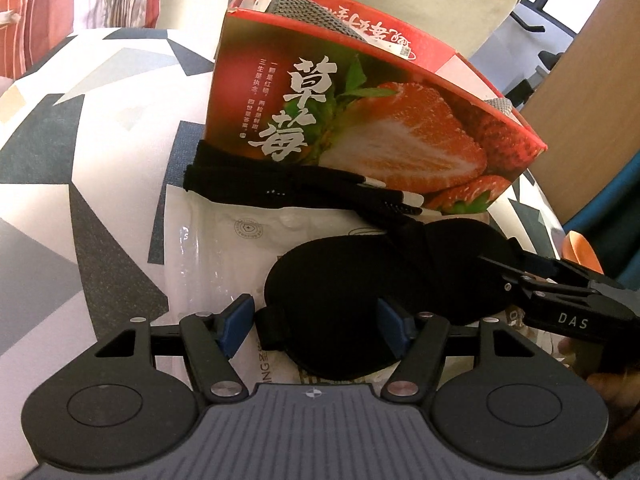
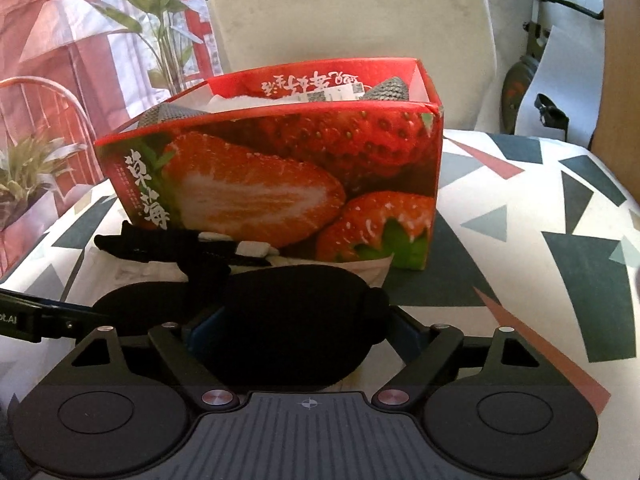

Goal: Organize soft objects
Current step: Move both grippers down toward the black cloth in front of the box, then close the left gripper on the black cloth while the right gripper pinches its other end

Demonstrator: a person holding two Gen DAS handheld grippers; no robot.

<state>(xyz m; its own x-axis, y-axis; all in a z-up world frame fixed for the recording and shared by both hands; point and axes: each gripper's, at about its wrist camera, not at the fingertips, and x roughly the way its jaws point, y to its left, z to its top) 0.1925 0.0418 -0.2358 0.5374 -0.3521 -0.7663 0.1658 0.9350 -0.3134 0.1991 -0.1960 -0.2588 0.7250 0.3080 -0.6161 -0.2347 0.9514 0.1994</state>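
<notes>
A black sleep mask (image 1: 380, 280) lies on a white plastic packet (image 1: 224, 248) in front of a red strawberry box (image 1: 360, 120). My left gripper (image 1: 316, 320) is open, its blue pads (image 1: 234, 328) on either side of the mask's left lobe. My right gripper (image 1: 496, 264) reaches in from the right over the mask's right end. In the right wrist view the mask (image 2: 288, 320) fills the gap of my open right gripper (image 2: 300, 336), and the box (image 2: 280, 176) stands behind. Black gloves (image 1: 288, 188) with white tips lie against the box. Grey knitted fabric (image 1: 316, 16) sits inside the box.
A tablecloth with grey, dark and pink triangles (image 2: 540, 220) covers the table. A pale upholstered chair back (image 2: 352, 20) stands behind the box. Potted plants (image 2: 32, 176) stand at the left. A wooden panel (image 1: 592, 92) rises at the right.
</notes>
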